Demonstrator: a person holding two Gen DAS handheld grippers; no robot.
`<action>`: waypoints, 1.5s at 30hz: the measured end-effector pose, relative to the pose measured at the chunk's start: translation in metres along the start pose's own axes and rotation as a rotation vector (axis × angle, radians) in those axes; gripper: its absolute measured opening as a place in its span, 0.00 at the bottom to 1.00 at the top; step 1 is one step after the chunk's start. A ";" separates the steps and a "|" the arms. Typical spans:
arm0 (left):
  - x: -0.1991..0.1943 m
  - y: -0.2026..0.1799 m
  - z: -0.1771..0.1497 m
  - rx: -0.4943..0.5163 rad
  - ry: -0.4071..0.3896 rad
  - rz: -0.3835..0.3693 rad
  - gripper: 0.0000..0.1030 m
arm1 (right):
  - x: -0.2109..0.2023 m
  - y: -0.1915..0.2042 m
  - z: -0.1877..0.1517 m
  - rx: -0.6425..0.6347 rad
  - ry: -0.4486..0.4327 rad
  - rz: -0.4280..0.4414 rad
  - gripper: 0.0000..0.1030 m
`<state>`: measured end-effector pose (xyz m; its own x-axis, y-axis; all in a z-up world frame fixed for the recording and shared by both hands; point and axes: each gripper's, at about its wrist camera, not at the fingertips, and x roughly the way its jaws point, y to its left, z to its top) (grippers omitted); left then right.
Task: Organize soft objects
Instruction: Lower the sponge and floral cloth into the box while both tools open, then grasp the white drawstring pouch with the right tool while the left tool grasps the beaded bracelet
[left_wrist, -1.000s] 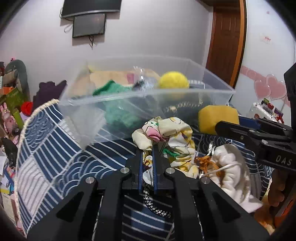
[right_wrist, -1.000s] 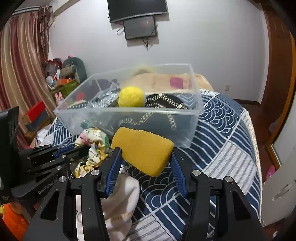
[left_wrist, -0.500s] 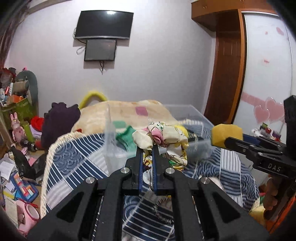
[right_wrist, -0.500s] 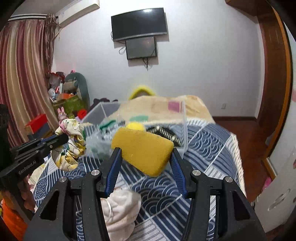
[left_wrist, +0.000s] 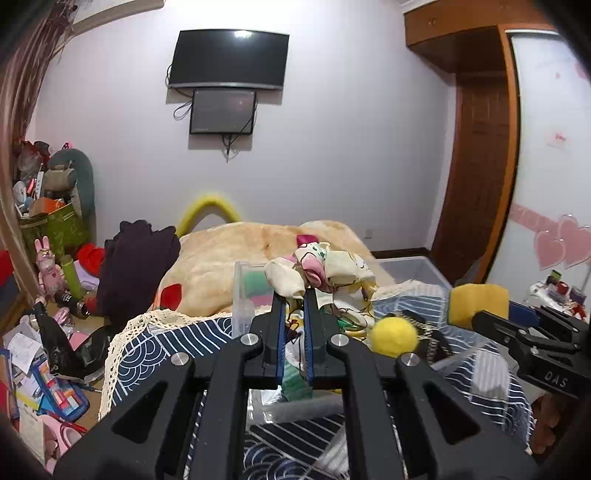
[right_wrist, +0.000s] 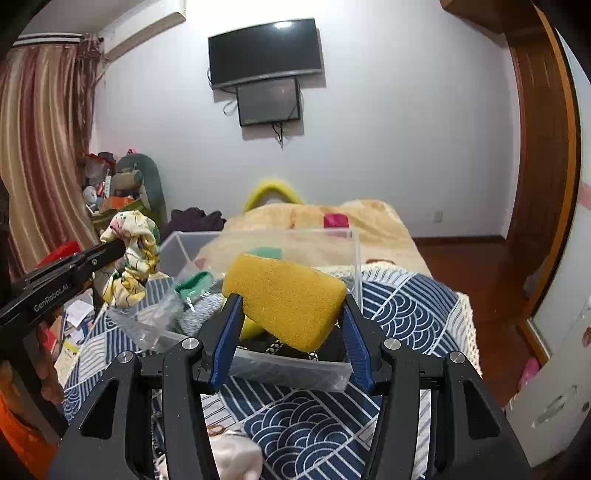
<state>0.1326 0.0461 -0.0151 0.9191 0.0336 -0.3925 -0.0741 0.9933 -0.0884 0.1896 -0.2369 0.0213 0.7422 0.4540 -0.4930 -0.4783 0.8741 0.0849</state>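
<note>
My left gripper (left_wrist: 294, 295) is shut on a cream printed cloth (left_wrist: 321, 267), held up over the near left part of the clear plastic bin (left_wrist: 242, 291). The cloth also shows in the right wrist view (right_wrist: 133, 266), hanging from the left gripper (right_wrist: 114, 245). My right gripper (right_wrist: 290, 314) is shut on a yellow sponge (right_wrist: 284, 299), held above the bin's near edge (right_wrist: 295, 365). The sponge shows in the left wrist view (left_wrist: 478, 304) too. A yellow ball (left_wrist: 393, 336) and green cloth (right_wrist: 194, 282) lie in the bin.
The bin stands on a bed with a blue wave-pattern cover (right_wrist: 399, 306). A beige blanket (left_wrist: 258, 251) lies behind it. A white drawstring pouch (right_wrist: 232, 454) lies at the near edge. Clutter (left_wrist: 44, 332) fills the floor at left.
Both grippers rose and moved forward with their loads, from in front of the bin to above it. The bin now sits low in both views.
</note>
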 end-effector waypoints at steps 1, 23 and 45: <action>0.007 0.000 -0.002 0.000 0.012 0.007 0.07 | 0.003 0.000 0.000 0.002 0.008 0.000 0.48; 0.035 -0.013 -0.035 0.047 0.158 -0.011 0.26 | 0.010 0.003 -0.010 -0.017 0.089 0.014 0.60; -0.039 -0.021 -0.071 0.047 0.145 -0.075 0.88 | -0.020 0.022 -0.055 -0.039 0.141 0.061 0.83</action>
<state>0.0708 0.0159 -0.0626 0.8556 -0.0536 -0.5149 0.0139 0.9966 -0.0807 0.1390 -0.2362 -0.0145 0.6391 0.4753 -0.6047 -0.5405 0.8369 0.0866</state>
